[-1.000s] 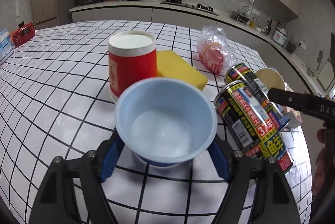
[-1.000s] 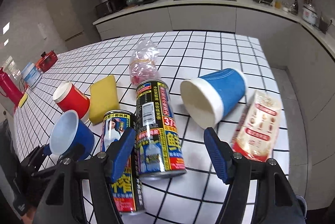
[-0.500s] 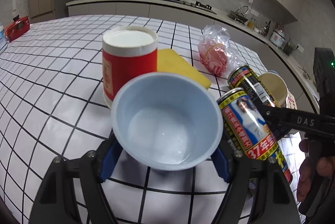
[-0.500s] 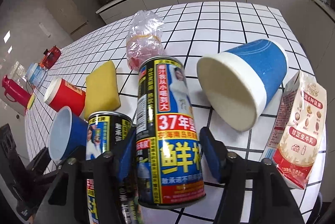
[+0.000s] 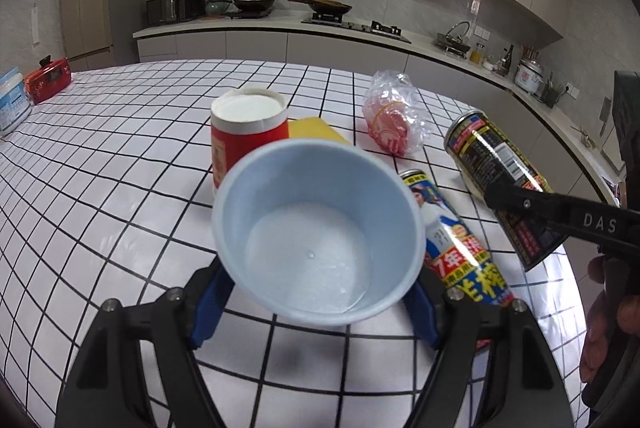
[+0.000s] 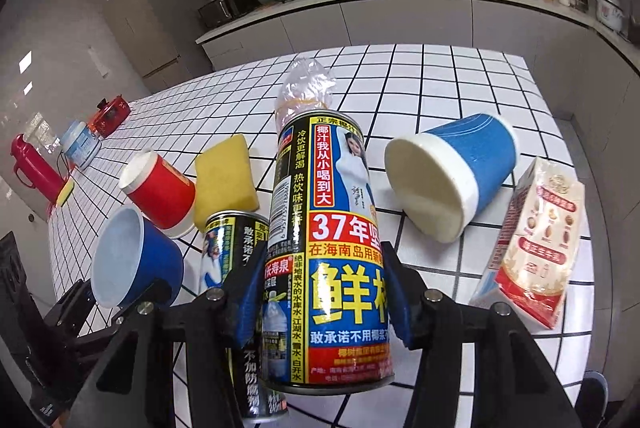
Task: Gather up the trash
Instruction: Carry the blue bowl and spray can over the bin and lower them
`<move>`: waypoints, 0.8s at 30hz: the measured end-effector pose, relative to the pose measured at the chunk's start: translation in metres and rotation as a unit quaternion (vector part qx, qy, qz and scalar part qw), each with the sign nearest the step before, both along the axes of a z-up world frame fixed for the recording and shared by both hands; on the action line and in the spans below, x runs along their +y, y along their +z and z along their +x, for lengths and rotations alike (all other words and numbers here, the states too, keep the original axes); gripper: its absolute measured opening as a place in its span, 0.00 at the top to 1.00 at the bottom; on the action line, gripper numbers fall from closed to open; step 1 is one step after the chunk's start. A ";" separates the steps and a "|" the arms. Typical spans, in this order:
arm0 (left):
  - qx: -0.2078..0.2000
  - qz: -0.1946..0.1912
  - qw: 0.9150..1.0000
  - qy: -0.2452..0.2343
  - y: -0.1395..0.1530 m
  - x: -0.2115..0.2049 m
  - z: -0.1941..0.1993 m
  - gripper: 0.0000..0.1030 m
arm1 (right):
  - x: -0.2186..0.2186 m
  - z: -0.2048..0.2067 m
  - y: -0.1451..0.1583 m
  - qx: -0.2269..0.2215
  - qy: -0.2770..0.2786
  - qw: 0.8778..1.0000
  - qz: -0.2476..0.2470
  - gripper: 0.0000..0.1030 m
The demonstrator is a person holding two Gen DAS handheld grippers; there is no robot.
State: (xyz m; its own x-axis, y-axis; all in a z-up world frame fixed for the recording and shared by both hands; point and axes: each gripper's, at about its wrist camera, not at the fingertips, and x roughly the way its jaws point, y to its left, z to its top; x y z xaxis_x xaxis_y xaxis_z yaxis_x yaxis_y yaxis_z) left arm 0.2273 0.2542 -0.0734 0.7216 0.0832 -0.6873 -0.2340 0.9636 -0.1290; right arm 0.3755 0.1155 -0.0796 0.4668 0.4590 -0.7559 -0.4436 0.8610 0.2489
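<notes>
Altogether: two cans (image 6: pixel 328 248) (image 6: pixel 234 268), three cups (image 6: pixel 136 264) (image 6: pixel 160 189) (image 6: pixel 452 175).

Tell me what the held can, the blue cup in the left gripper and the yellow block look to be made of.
Held can: likely metal with a glossy printed skin; its black body carries sharp highlights and a bright rim.
Blue cup: probably plastic, smooth and semi-gloss; the pale inside shows a moulding dot at the centre.
Yellow block: looks like foam sponge, matte, with soft rounded edges.
</notes>
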 end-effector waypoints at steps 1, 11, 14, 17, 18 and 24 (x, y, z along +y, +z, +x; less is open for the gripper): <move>-0.004 0.002 1.000 -0.001 0.003 -0.002 -0.002 0.25 | -0.003 -0.004 0.003 -0.005 0.001 1.000 -0.002 0.46; -0.024 0.016 0.999 -0.023 0.020 -0.044 -0.014 0.25 | -0.056 -0.036 0.022 -0.025 -0.022 0.999 0.003 0.46; -0.029 0.018 0.999 -0.035 0.024 -0.062 -0.017 0.25 | -0.079 -0.043 0.027 -0.030 -0.033 0.999 0.005 0.46; -0.032 0.018 0.998 -0.049 0.027 -0.084 -0.018 0.25 | -0.105 -0.053 0.031 -0.035 -0.046 0.998 0.005 0.46; -0.034 0.018 0.998 -0.053 0.028 -0.090 -0.018 0.25 | -0.113 -0.056 0.032 -0.035 -0.050 0.998 0.005 0.46; -0.037 0.016 0.995 -0.088 0.030 -0.141 -0.023 0.25 | -0.179 -0.074 0.033 -0.038 -0.088 0.995 0.000 0.46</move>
State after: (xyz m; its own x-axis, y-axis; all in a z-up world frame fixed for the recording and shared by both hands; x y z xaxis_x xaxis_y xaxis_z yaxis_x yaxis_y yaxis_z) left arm 0.2040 0.1134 -0.0435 0.7757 -0.0272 -0.6305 -0.0531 0.9927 -0.1082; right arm 0.3010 -0.0639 -0.0462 0.5960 0.3650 -0.7153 -0.3038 0.9270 0.2198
